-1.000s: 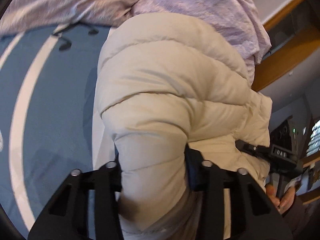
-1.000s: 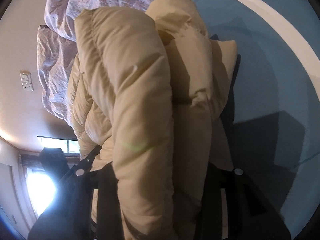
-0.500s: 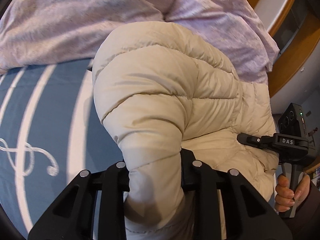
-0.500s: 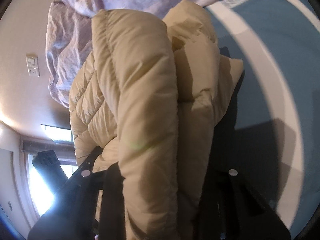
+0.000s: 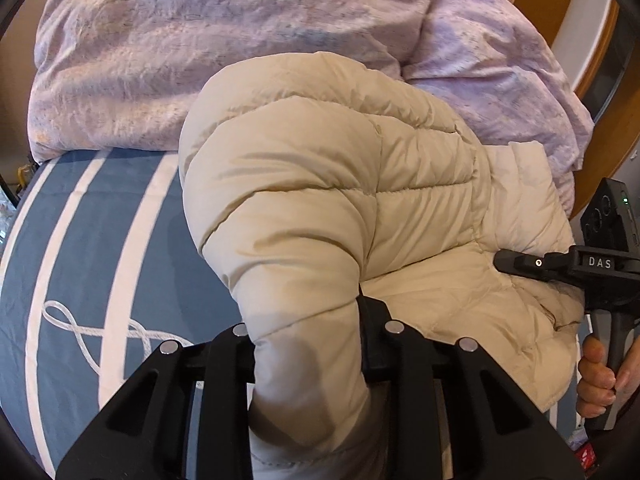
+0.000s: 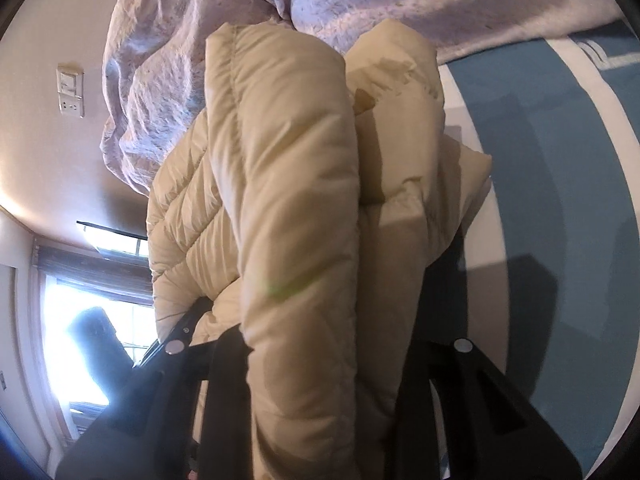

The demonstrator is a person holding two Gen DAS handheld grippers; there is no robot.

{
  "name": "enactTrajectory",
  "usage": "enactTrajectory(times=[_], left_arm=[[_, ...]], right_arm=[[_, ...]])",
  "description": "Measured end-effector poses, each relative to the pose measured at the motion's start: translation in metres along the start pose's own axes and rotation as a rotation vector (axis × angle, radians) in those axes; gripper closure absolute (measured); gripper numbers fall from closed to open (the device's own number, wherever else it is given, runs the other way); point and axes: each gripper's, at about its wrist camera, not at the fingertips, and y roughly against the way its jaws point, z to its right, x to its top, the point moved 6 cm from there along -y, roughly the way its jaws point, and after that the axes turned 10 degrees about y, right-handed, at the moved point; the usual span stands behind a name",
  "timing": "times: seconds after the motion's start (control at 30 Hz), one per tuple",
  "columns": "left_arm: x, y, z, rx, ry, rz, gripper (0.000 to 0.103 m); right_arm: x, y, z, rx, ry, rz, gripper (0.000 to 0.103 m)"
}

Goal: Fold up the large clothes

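Both grippers clamp the cream quilted puffer jacket above the blue bed cover with white stripes.

From the left: the left gripper has its jaws clenched on a bunched fold, and the right gripper likewise pinches a thick roll. The jacket hangs between them, near the crumpled lilac duvet. Best handled by keeping both grips level — carry the fold over evenly, then lower it flat before releasing.

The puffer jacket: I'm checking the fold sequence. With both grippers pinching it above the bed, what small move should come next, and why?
Probably lower the bundle onto the blue striped bedspread. The left gripper and the right gripper each clamp a bunched part of the cream jacket, which hangs doubled over just short of the lilac duvet.
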Motion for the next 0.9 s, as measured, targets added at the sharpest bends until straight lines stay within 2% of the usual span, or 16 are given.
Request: enactTrajectory(times=[0.1,0.2,0.37,0.53,0.63,0.7,0.9], left_arm=[[0.002,-0.01,-0.001,0.034,-0.017,-0.004,0.075],[-0.001,-0.017,-0.001,0.062,-0.03,-0.008,0.074],[-0.002,-0.018,0.001,0.079,-0.036,-0.005,0.074],[-0.003,-0.018,-0.001,0.088,-0.025,0.004,0.074],[-0.003,-0.019,-0.001,0.096,-0.02,0.002,0.074],[-0.003,-0.019,-0.001,0.097,-0.019,0.001,0.074],[-0.005,-0.019,-0.003,0.104,0.001,0.002,0.073]], right_arm=[[-0.006,-0.013,0.008,-0.048,-0.014,-0.016,0.079],[-0.012,-0.015,0.019,-0.041,-0.054,0.002,0.078],[-0.015,-0.012,0.03,-0.055,-0.053,-0.001,0.077],[-0.005,-0.029,-0.004,-0.085,-0.023,-0.007,0.077],[-0.006,-0.029,-0.006,-0.095,-0.018,-0.01,0.075],[0.0,-0.043,-0.029,-0.114,0.001,-0.01,0.073],[0.003,-0.048,-0.048,-0.159,0.042,-0.023,0.071]])
